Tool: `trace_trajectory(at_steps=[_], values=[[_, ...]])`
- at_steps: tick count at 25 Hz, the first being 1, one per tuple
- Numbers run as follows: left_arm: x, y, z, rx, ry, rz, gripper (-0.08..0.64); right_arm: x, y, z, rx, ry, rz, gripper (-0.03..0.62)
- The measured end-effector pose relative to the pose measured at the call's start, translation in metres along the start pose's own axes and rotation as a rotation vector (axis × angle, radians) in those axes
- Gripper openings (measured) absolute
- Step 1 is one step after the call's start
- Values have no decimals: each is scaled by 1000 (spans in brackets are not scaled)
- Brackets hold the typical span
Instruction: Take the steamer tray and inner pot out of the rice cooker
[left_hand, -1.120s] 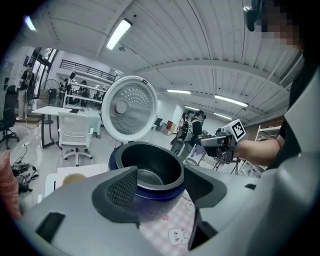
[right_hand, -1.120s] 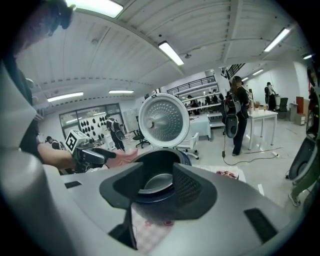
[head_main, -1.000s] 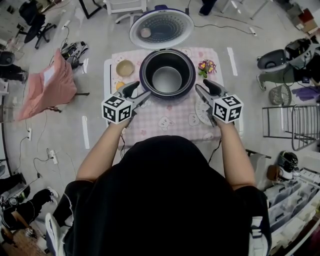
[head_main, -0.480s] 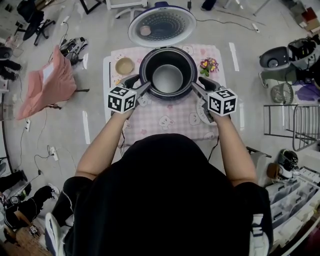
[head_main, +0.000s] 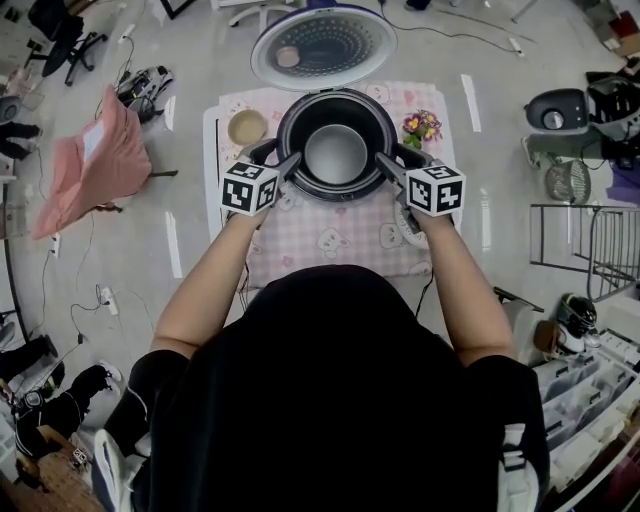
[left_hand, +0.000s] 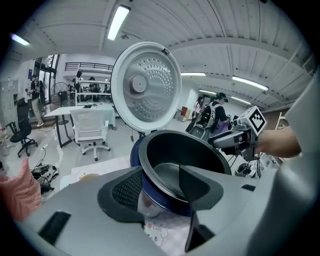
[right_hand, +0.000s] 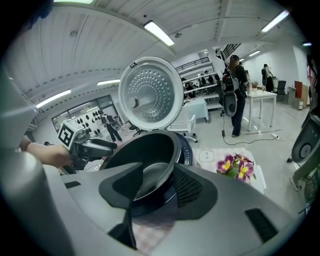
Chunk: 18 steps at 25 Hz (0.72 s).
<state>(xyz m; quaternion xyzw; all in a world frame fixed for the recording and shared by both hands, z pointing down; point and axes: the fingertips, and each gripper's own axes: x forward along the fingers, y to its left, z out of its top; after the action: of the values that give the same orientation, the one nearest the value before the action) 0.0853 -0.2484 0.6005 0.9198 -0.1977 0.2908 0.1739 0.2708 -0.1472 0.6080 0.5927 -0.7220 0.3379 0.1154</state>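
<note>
Grey floor with white tape strips all round, and in the middle a small worktop (head_main: 330, 262) under a pink checked cloth printed with little cartoon critters. As for print, the only thing that reads clearly is the black-and-white square markers on each gripper's cube. A dark blue rice cooker (head_main: 336, 194) sits at the far end of the cloth with its lid (head_main: 322, 45) flipped up behind it and the inner pot (head_main: 336, 153) seated inside. Any lettering on its body is too small to make out. A beige bowl (head_main: 247, 127) is just left of it and a bunch of flowers (head_main: 421, 127) just right. A white slotted tray (head_main: 404, 228) (looks like the steamer tray) lies on the cloth, half under the right gripper (head_main: 392, 158).

Versus a second ago, both grippers were hanging back over the cloth and now they're down at the cooker. The left gripper (head_main: 280, 157) has just been closing its jaws. They stand apart astride the pot's left rim, one jaw inside and one outside the cooker wall. The right gripper does the same at the right rim, jaws apart, and its pads can't be seen pressing.
</note>
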Motion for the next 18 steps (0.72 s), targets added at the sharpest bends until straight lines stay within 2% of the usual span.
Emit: trace_trajectory(at_steps=[7,18], values=[[10,10,3,13,22,45,247,15,-7,0,51,30,-32,199],[23,14,4,-26,25,37,236,26,-10,3,130,-4,-46,173]])
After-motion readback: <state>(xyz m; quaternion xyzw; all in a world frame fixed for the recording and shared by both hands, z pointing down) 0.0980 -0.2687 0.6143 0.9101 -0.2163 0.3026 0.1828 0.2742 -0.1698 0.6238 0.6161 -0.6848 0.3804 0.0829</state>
